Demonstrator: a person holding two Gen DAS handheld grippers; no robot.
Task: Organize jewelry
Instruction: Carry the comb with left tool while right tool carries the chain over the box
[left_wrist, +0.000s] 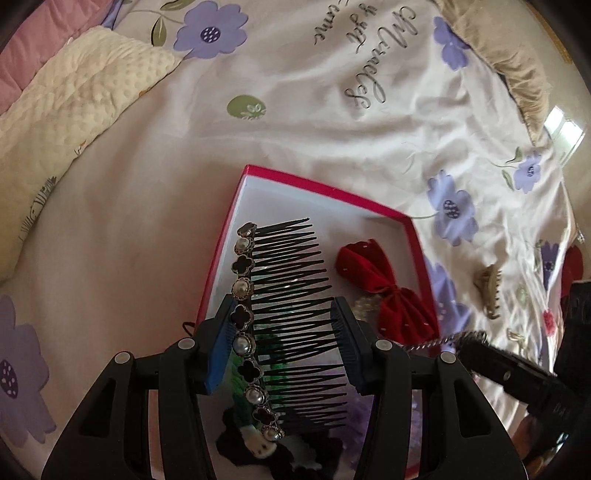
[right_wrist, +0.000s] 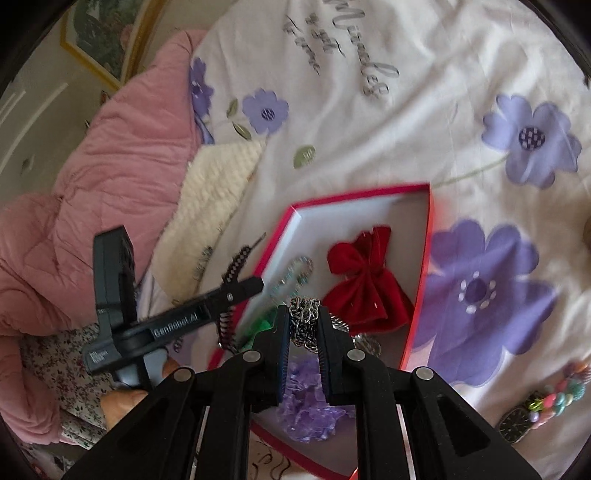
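Note:
My left gripper (left_wrist: 282, 317) is shut on a black hair comb (left_wrist: 291, 295): one blue pad presses its pearl-and-clover spine, the other its tooth tips. The comb hangs over the near left part of a red box with a white inside (left_wrist: 321, 184). A red velvet bow (left_wrist: 388, 280) lies in the box. My right gripper (right_wrist: 303, 321) is shut on a bunched silver chain (right_wrist: 304, 312) above the box's (right_wrist: 354, 194) near end, just in front of the bow (right_wrist: 365, 280). The left gripper (right_wrist: 240, 290) with the comb (right_wrist: 236, 264) shows at the box's left wall.
In the box lie a purple piece (right_wrist: 310, 406) and a green piece (right_wrist: 264, 325). On the flowered bedsheet to the right are a beige claw clip (left_wrist: 489, 291), a watch (right_wrist: 517, 424) and a bead bracelet (right_wrist: 561, 395). A cream blanket (left_wrist: 74, 110) and pink quilt (right_wrist: 129, 147) lie left.

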